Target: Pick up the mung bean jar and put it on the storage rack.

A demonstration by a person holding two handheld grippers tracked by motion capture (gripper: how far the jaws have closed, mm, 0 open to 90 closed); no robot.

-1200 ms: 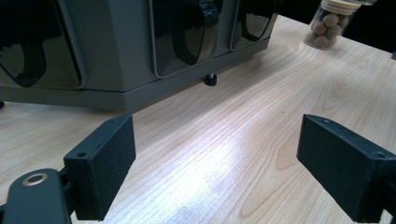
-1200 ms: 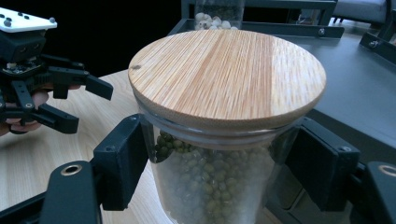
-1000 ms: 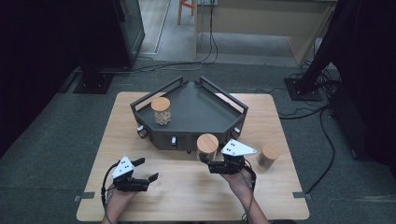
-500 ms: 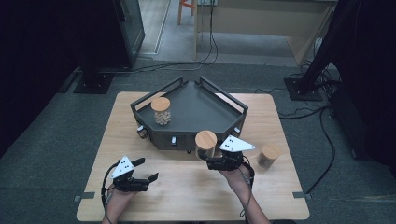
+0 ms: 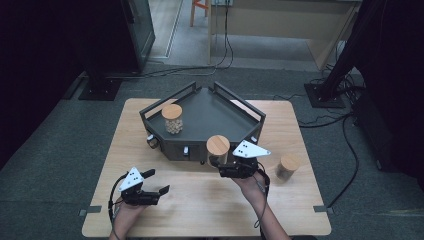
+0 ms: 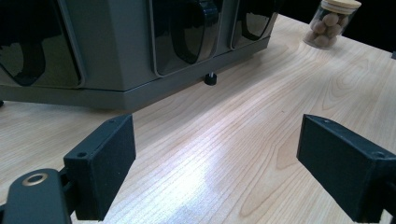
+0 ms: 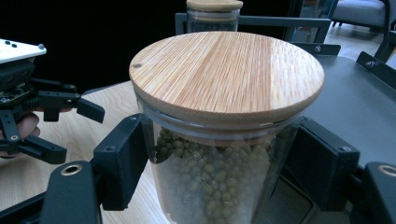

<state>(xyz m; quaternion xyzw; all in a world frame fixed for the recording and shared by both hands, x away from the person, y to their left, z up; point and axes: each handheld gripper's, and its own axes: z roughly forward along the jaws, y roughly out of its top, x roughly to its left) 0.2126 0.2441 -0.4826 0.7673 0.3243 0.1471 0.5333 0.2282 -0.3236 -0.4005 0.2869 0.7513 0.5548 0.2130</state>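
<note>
A glass jar of green beans (image 7: pixel 219 182) with a round wooden lid (image 5: pixel 218 145) is held off the table at the front wall of the dark grey tray (image 5: pixel 220 107). My right gripper (image 5: pixel 218 162) is shut on its glass body, one pad on each side below the lid. My left gripper (image 5: pixel 156 181) rests low over the table's front left with its jaws open and nothing between them; in the left gripper view (image 6: pixel 217 163) they frame bare wood. The right gripper view shows that left gripper (image 7: pixel 70 133) at the far left.
A jar of pale brown balls (image 5: pixel 172 118) stands in the tray's left part. Another wooden-lidded jar (image 5: pixel 287 166) stands on the table (image 5: pixel 200 210) to the right of my right hand. The tray's front wall (image 6: pixel 116 56) has dark windows and a small foot.
My right gripper has edged the jar a little farther up the picture, toward the tray's front wall. The left gripper has stayed put.
</note>
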